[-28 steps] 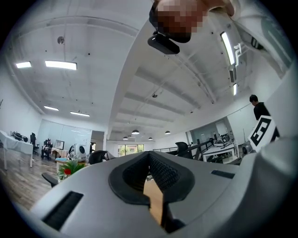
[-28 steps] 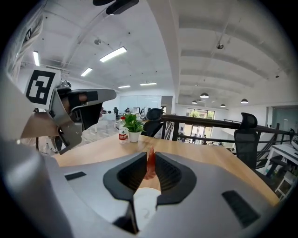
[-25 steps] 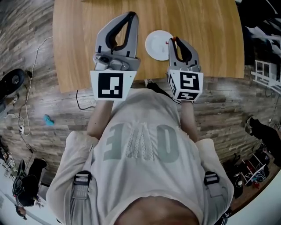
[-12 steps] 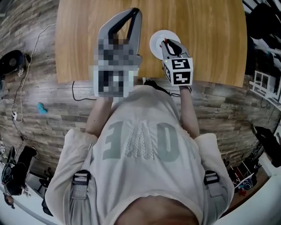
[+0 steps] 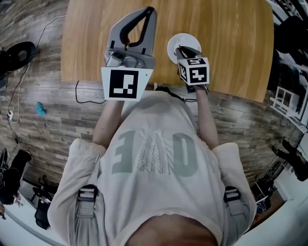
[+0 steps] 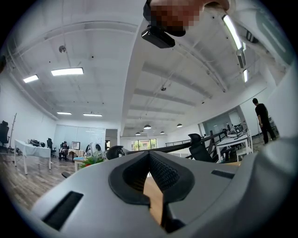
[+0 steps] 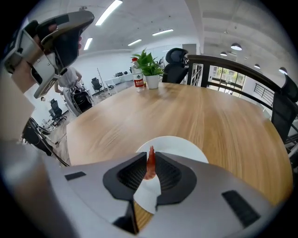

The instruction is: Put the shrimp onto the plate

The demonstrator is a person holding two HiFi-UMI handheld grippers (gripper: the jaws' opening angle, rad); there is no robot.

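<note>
The right gripper (image 7: pixel 150 157) has its 2 jaws closed narrow on the shrimp (image 7: pixel 150 165), a small red-orange piece pinched between the black pads with its pointed end sticking up past the jaw tips. Directly beyond those tips lies the white plate (image 7: pixel 182 147), so the shrimp hangs over the plate's near part; whether it touches the plate cannot be told. The plate sits on the round wooden table (image 7: pixel 223 121), near the edge closest to the person. In the head view the right gripper (image 5: pixel 183 51) reaches over the plate (image 5: pixel 181 40) from the table's (image 5: pixel 221 43) near edge, its marker cube toward the camera. The left gripper (image 5: pixel 146 14) is raised over the table, to the left of the plate and apart from it, with nothing in it. Its own view shows the left gripper (image 6: pixel 149 157) pointing out across the room under the ceiling lights, the 2 jaws drawn together at the tips, only a sliver of wood showing behind the pads. From the right gripper's view, the left gripper (image 7: pixel 55 39) shows at the upper left. At the table's far side stand 1 potted plant (image 7: pixel 150 69) and, just beside it, 1 bottle (image 7: pixel 138 75) with a red label. On the plank floor to the person's left lies a small teal object (image 5: pixel 40 108).
</note>
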